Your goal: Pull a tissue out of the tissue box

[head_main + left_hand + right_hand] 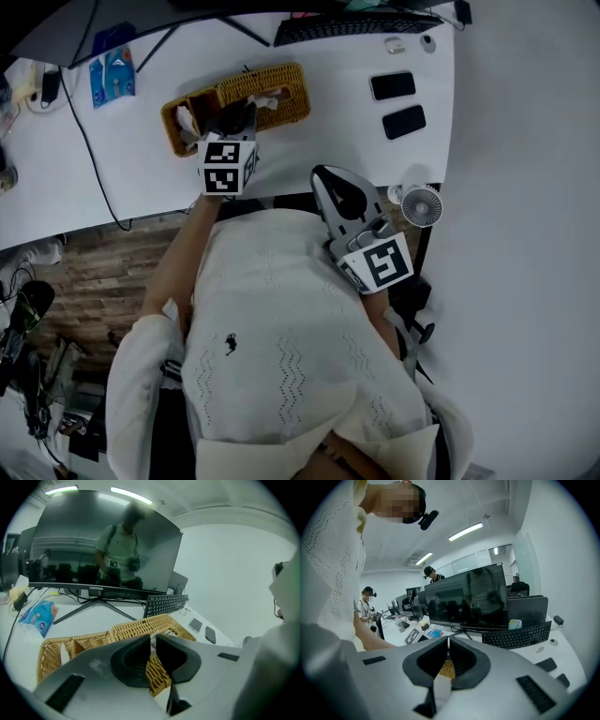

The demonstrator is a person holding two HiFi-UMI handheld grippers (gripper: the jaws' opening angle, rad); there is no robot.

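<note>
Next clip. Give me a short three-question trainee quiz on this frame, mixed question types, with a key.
1. Which gripper reaches the wicker tissue box: the left gripper or the right gripper?
2. True or false: in the head view, two dark phones lie on the white desk to the right of the box.
3. The right gripper's jaws are: A) wide apart; B) together with nothing between them; C) clamped on a cable.
Key: 1 left, its jaws seemingly pinched on the white tissue. 2 true. 3 B.
</note>
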